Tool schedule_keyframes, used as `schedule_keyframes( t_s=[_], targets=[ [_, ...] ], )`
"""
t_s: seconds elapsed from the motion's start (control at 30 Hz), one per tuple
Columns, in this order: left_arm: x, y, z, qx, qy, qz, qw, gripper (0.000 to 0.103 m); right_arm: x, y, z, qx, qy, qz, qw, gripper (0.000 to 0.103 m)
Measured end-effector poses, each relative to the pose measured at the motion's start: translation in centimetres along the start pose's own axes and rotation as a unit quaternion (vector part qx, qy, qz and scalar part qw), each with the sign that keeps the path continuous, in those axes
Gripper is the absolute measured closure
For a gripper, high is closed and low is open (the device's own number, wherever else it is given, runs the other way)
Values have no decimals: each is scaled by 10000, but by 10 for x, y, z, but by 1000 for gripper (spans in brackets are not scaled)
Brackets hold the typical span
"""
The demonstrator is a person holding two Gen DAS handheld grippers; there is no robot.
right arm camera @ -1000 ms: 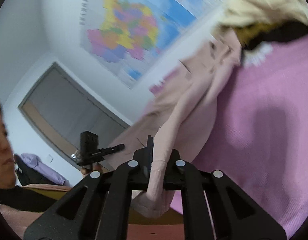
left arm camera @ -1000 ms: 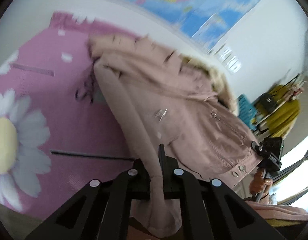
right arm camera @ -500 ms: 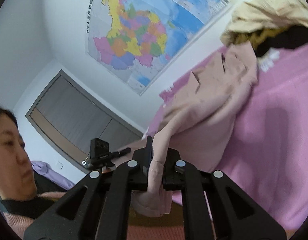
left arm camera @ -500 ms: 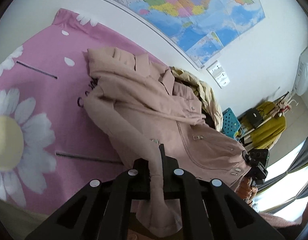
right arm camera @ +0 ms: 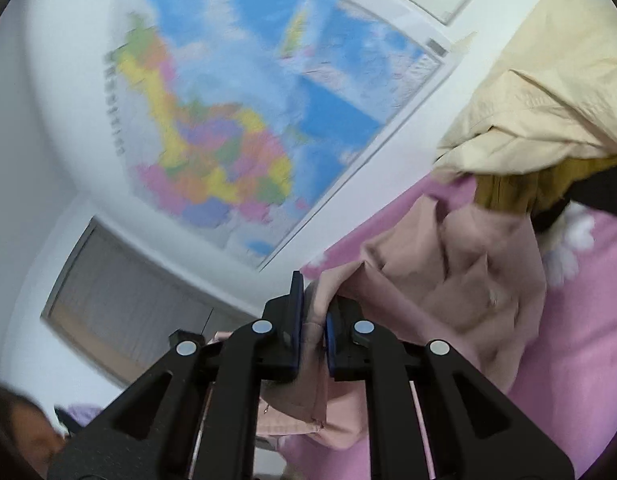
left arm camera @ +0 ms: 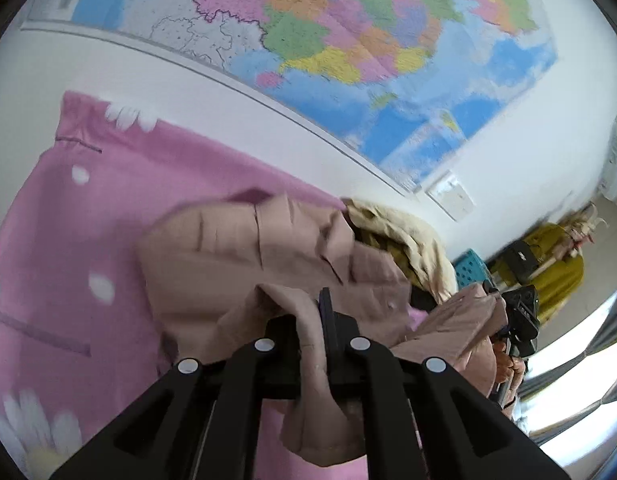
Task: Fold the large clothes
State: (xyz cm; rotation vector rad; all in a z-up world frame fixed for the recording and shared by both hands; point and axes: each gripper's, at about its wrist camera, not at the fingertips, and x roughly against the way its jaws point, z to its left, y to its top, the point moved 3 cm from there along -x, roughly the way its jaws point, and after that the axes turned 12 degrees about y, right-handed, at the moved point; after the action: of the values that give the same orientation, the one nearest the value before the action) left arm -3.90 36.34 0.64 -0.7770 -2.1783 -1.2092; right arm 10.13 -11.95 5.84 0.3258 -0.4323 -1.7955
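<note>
Two claws share one garment here, which is why it hangs between them instead of lying flat. The largest thing in sight is the bed, covered by a pink daisy-print blanket (left arm camera: 212,168), pushed against a white wall that carries a big coloured map (left arm camera: 348,40); that broad soft surface is the place for spreading and folding something this bulky. On it lies the pale pink jacket (left arm camera: 244,252), its collar end bunched toward the wall and the end nearer the cameras lifted off the blanket, so the body slopes up to the claws. I judge that this near end is being carried over toward the collar to halve the jacket.

Beside the jacket, on the wall side, sits a heap of other clothes topped by a cream coat (right arm camera: 548,92) with something mustard under it. The jacket's far edge lies close against that heap, and a wide swing could drag the coat along.

The left claw (left arm camera: 312,320) is pinched nearly shut on a thick fold of the jacket's edge, with spare cloth drooping below the jaws. The right claw (right arm camera: 312,312) is likewise clamped on pink fabric, blue pads pressing either side of what looks like a cuff or hem. Gripping two separate points keeps the edge taut and level, so it can land as a straight crease.
</note>
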Motion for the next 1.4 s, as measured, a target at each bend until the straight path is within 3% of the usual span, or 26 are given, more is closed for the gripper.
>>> schedule_keyframes(
  t_s=[0.1,0.27,0.33,0.37,0.4,0.47,0.5,0.53,0.6,0.7,0.73,0.77,0.87,0.93,1.0,1.07,1.1,1.17,1.23,1.27,1.3,1.4],
  targets=[
    [-39,32,8,107,368,149,9992,97,-30,30,-33,-266,-253,91,9993,92],
    [-125,63,44,436,1006,829,9905,95,-65,63,-95,-485,-1266,37,9908,84],
    [-153,67,58,570,1247,1053,9849,89,-71,69,-110,-436,-1611,60,9860,68],
    [-159,66,61,580,1235,1129,9842,88,-72,70,-111,-361,-1657,41,9855,55],
    [-162,66,63,575,1200,1156,9843,87,-73,70,-109,-236,-1658,65,9859,49],
    [-155,66,59,323,990,959,9899,84,-73,64,-91,294,-1732,133,9844,49],
    [-149,65,56,183,896,868,9920,73,-76,57,-78,653,-1813,267,9809,49],
    [-137,63,52,19,835,684,9942,57,-83,47,-63,1098,-1899,487,9744,48],
    [-119,57,45,-291,968,280,9945,46,-103,23,-39,1909,-2007,1020,9554,33],
    [-98,44,26,-883,925,-42,9918,41,-147,-15,-26,2765,-2267,1887,9146,30],
    [-92,38,21,-1047,969,-147,9897,40,-164,-27,-31,3091,-2600,2078,8909,29],
    [-89,35,18,-1234,1048,-217,9866,39,-176,-35,-36,3246,-2741,2266,8764,29],
    [-94,22,5,-1694,1332,-223,9762,33,-205,-52,-75,3246,-3183,2814,8451,29],
    [-101,15,3,-1810,1367,-100,9739,33,-210,-55,-98,3231,-3367,2975,8329,45],
    [-109,11,1,-1917,1510,-60,9698,33,-207,-50,-107,3135,-3335,2919,8398,100],
    [-111,10,3,-1970,1583,-89,9675,33,-197,-35,-99,3021,-3160,2671,8588,100],
    [-112,11,3,-1950,1599,-120,9676,33,-191,-28,-93,3082,-3169,2479,8621,100],
    [-111,15,5,-1881,1489,-239,9705,33,-171,-5,-76,3066,-3106,1913,8792,100],
    [-113,18,7,-1814,1421,-330,9725,26,-153,18,-73,2821,-3069,1405,8980,100],
    [-117,19,7,-1781,1446,-285,9729,26,-151,22,-78,2668,-3054,1382,9036,98],
    [-122,19,9,-1747,1509,-200,9728,26,-153,23,-85,2507,-3092,1454,9058,94],
    [-143,17,12,-1829,1972,-84,9631,26,-155,16,-108,2383,-3403,1755,8925,91]
  ],
)
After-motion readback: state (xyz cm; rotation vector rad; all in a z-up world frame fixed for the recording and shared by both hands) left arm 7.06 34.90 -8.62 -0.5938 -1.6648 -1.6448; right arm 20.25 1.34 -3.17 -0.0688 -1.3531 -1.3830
